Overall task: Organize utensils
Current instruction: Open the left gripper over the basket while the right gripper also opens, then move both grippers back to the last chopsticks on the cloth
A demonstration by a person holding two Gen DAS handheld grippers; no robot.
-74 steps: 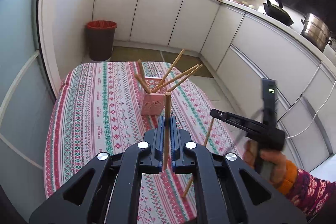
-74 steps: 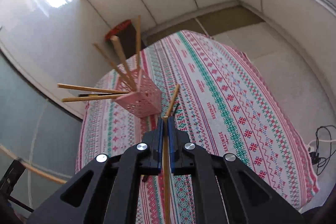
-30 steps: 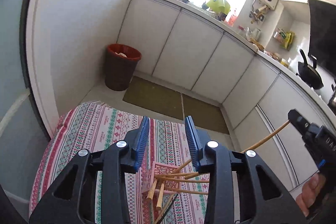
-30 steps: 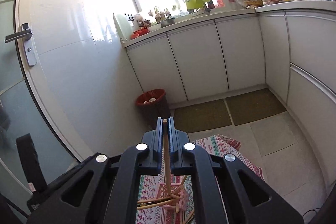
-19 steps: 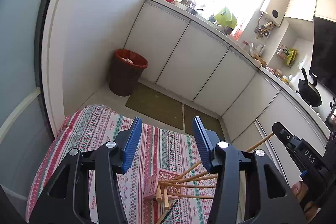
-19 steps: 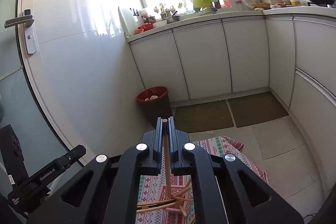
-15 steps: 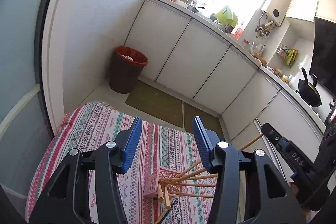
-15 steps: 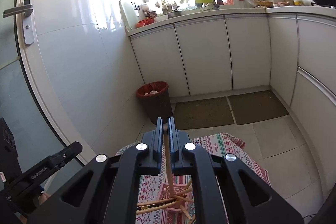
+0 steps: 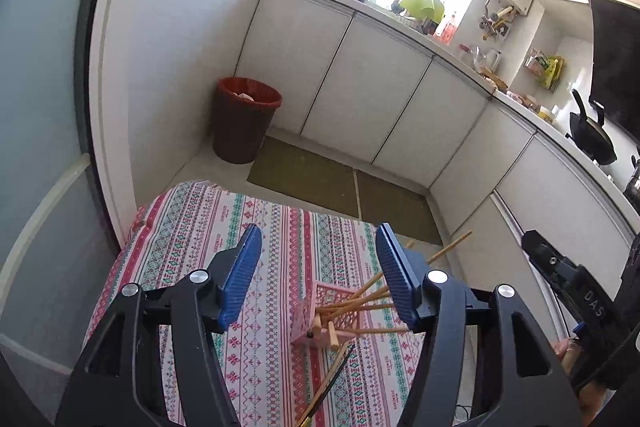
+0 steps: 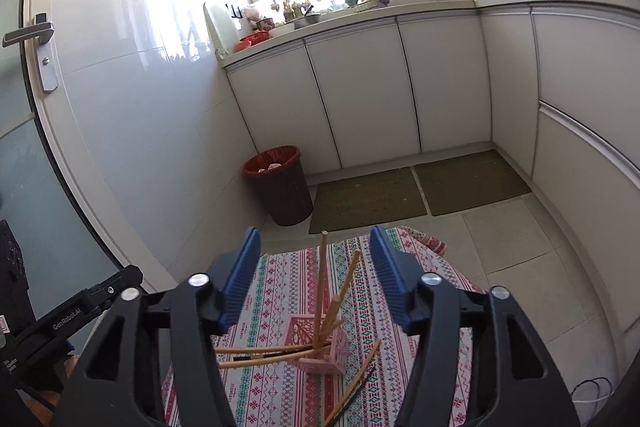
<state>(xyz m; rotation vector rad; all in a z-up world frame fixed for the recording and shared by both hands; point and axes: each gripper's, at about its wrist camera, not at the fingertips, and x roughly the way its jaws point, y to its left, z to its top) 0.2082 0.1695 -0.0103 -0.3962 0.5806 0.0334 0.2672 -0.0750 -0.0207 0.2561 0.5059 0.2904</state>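
Down on the bench, with its patterned cloth, sits the pink basket, a bundle of chopsticks fanned out of it. Both claws are above it, jaws opening and nothing between them: the right claw looks just clear of an upright stick, and the left claw is empty too. By my read, that's a drop-off step. Two loose chopsticks lie beside the basket; next means going down for one and pinching it cleanly.
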